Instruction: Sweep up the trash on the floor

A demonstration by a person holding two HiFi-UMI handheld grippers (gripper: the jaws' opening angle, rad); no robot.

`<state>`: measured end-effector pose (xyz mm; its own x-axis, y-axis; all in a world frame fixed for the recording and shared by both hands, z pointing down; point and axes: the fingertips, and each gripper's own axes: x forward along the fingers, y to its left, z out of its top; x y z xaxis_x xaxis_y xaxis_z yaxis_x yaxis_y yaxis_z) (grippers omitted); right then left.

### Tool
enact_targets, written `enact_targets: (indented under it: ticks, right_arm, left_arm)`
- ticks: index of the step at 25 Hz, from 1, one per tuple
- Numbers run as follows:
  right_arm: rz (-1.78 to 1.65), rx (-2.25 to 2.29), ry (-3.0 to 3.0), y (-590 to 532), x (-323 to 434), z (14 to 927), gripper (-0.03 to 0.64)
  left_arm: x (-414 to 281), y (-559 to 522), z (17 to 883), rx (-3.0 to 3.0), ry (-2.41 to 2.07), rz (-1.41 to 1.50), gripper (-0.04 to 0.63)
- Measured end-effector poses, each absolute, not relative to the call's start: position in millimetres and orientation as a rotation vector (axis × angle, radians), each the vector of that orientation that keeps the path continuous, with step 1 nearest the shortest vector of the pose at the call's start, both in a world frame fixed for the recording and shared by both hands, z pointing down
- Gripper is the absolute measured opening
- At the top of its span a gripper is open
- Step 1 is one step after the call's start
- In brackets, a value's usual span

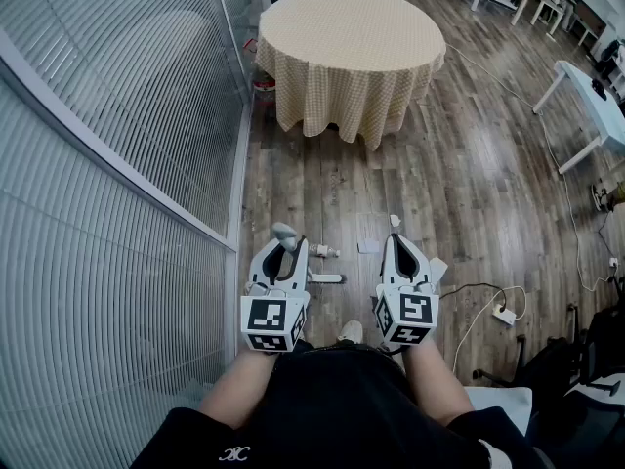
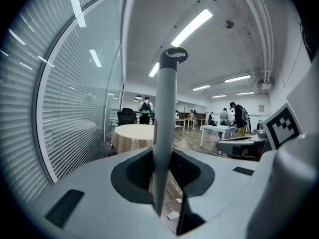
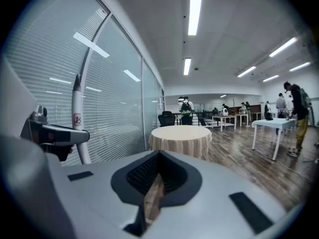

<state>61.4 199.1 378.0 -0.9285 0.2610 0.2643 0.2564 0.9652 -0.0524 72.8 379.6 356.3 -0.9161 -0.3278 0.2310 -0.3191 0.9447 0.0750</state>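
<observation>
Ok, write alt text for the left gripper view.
The left tongs grip an upright grey handle with a loop at its top. Beyond stand a glass wall with blinds at left, a round table under a checked cloth, and wood floor with paper scraps.

Glass wall [image 1: 117, 164] tight on L; round table [image 1: 347, 47] ahead; floor [image 1: 469, 184] btwn open.

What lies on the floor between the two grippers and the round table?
In the head view, small pale scraps lie just beyond the left gripper and right gripper; then bare wood floor up to the round table.
</observation>
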Motion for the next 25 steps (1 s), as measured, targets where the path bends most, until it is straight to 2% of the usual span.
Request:
enact_targets:
  ticks: [13, 25]
  right_arm:
    - [0.055, -0.394, -2.868, 166.7, 73.2, 378.0, 0.014]
    - [0.122, -0.376, -2.843, 100.8, 70.4, 397.9, 0.014]
  left_arm:
    - [67.0, 371.3, 353.4, 0.399, -2.874, -0.019, 0.091]
    - [47.5, 321.1, 349.4, 0.408, -2.878, 0.103, 0.091]
